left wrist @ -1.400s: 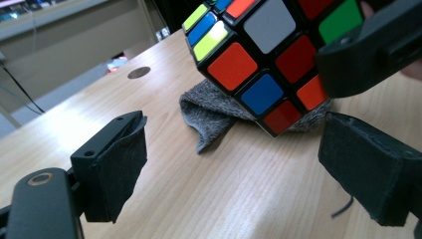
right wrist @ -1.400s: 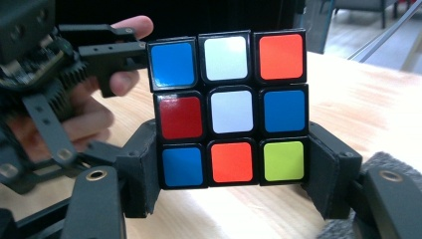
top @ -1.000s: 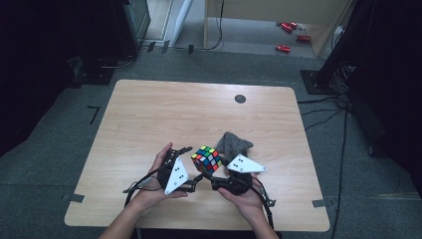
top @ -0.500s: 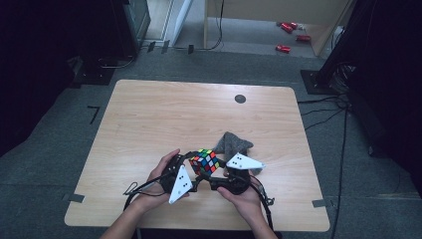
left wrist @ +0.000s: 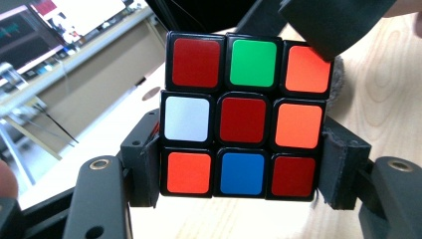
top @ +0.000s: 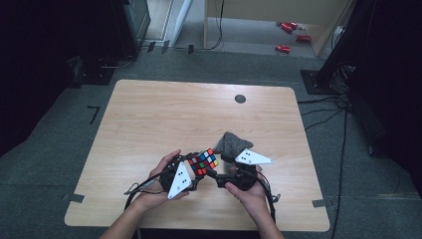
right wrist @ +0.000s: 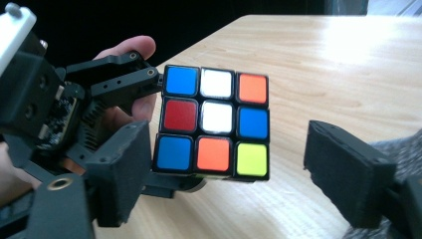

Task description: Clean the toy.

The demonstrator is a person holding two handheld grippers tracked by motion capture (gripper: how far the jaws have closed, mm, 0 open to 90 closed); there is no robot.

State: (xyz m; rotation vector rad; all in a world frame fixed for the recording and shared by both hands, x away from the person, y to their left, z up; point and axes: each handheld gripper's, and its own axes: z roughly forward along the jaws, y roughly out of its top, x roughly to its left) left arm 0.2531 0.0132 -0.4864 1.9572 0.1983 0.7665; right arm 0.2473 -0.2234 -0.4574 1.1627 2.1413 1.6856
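The person is holding a scrambled puzzle cube [top: 203,162] just above the near middle of the wooden table [top: 164,114], between the two hands. The left gripper [left wrist: 241,172] is pinching the cube, its padded jaws pressing on the two opposite sides of the cube's lower rows, with the red-centred face turned toward its camera. The right gripper [right wrist: 234,167] is standing with its jaws spread: one jaw is sitting right at the near left corner of the white-centred face, while the other is standing clear of the cube on the right. A crumpled grey cloth [top: 230,144] is lying on the table just beyond the right gripper, right of the cube.
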